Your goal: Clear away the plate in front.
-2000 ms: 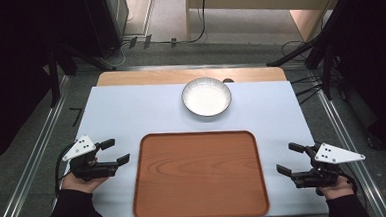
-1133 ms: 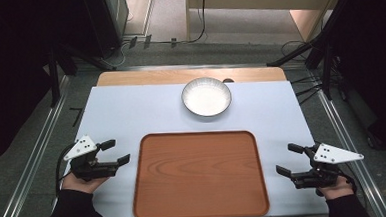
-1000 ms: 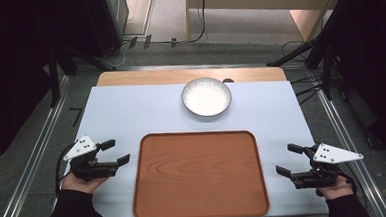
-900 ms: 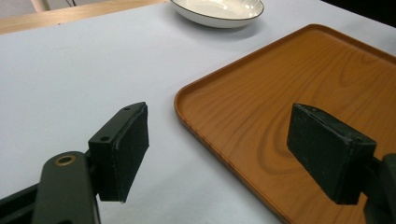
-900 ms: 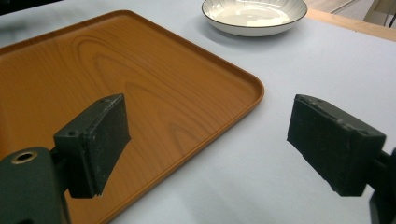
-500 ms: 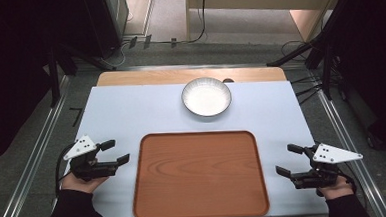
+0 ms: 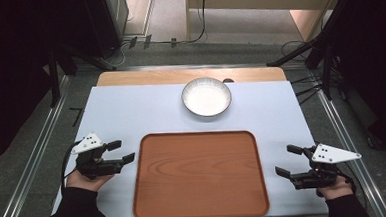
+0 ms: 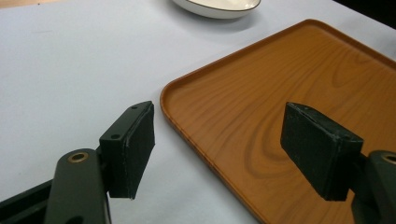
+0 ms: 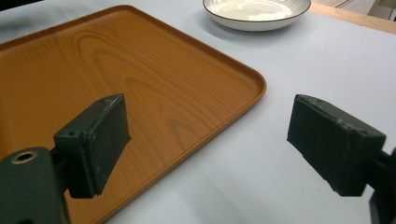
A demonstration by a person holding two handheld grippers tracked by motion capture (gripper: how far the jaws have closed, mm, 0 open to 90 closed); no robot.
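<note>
A rectangular wooden tray (image 7: 199,175) with rounded corners and a low raised rim lies on a pale blue-white table (image 7: 146,111), close to the person's edge. Beyond the tray, well apart from it and near the far edge, stands a round white shallow bowl (image 7: 206,97) with a dark rim. The left gripper (image 7: 121,152) rests in a hand just beside the tray's left edge, its two black jaws spread apart and gripping nothing; in the left gripper view one jaw sits over the table and the other over the tray's near corner. The right gripper (image 7: 288,160) lies just beside the tray's right edge, likewise spread wide and empty, with one jaw over the tray and one over the table.
</note>
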